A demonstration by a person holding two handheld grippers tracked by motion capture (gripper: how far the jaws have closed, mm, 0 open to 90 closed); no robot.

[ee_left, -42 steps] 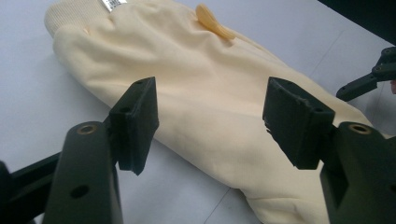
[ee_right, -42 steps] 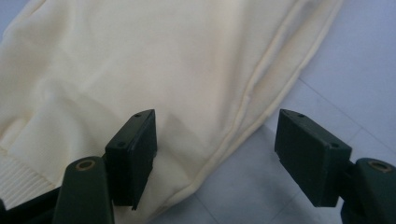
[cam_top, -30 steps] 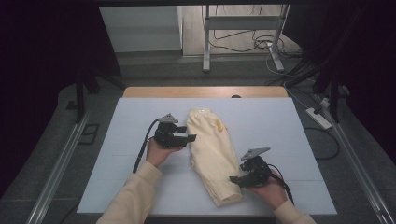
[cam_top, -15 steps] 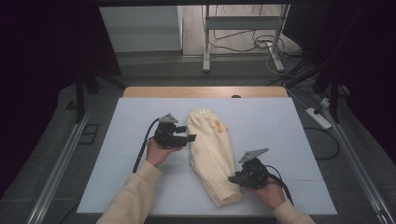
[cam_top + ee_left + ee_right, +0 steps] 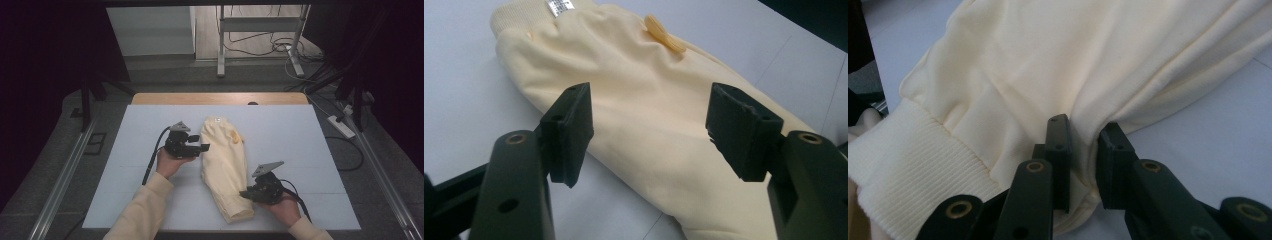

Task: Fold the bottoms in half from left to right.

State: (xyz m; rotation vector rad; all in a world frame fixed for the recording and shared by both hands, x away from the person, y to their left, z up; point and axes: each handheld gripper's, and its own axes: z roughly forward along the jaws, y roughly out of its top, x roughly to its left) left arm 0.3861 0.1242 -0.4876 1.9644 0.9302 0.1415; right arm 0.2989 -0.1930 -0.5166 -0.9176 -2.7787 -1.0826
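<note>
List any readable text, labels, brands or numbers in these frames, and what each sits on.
No text can be read.
White tag at the ribbed neck end of the cream garment: dark print marks, too small and blurred to read; it shows as a white speck in the high view.
Small yellow-orange patch on the garment: no lettering visible.
Left claw, right claw: no markings.

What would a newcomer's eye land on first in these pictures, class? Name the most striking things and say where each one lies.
A cream folded garment lies lengthwise in the middle of the pale blue table, its ribbed cuff nearest the person. The right tongs have just been closing and now pinch a fold of cloth near that cuff. The left tongs stand open beside the garment's far half, touching nothing.
</note>
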